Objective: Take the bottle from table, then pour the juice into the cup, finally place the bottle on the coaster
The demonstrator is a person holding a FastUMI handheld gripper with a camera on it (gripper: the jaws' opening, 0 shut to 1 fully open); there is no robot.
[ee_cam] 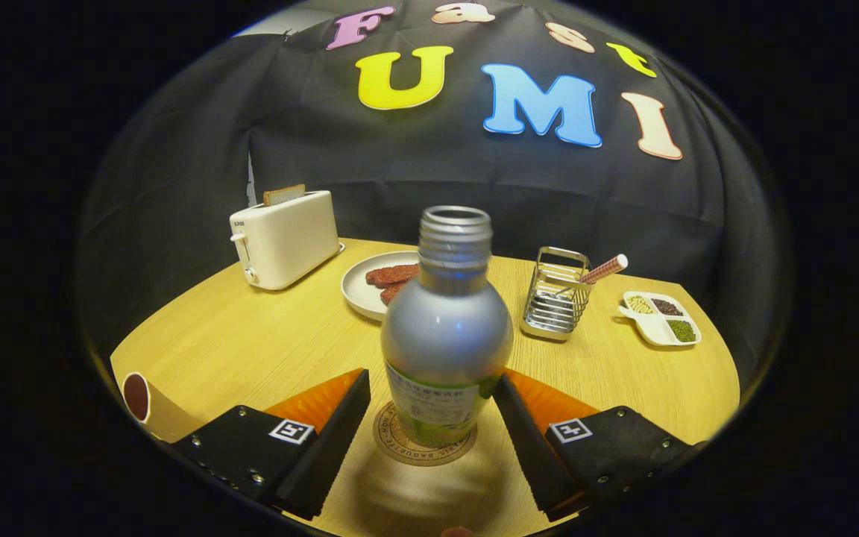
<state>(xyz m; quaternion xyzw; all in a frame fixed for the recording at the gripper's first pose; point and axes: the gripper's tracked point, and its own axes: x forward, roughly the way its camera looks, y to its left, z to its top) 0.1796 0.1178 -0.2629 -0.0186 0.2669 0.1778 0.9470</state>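
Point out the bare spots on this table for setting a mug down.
Bare wood lies between the white toaster and paper cup, and right of the wire rack below the sectioned dish. Crowded: silver bottle on its round coaster, between the open hand-held gripper fingers.

One gripper with two fingers, spread to either side of the one bottle, a gap visible on each side. One coaster beneath the bottle. One cup by the left finger. One table. One toaster, holding one slice of bread. One plate bearing two dark red pieces. One wire rack, with one striped straw in it. One divided dish of three compartments, each holding a different sort of grain.
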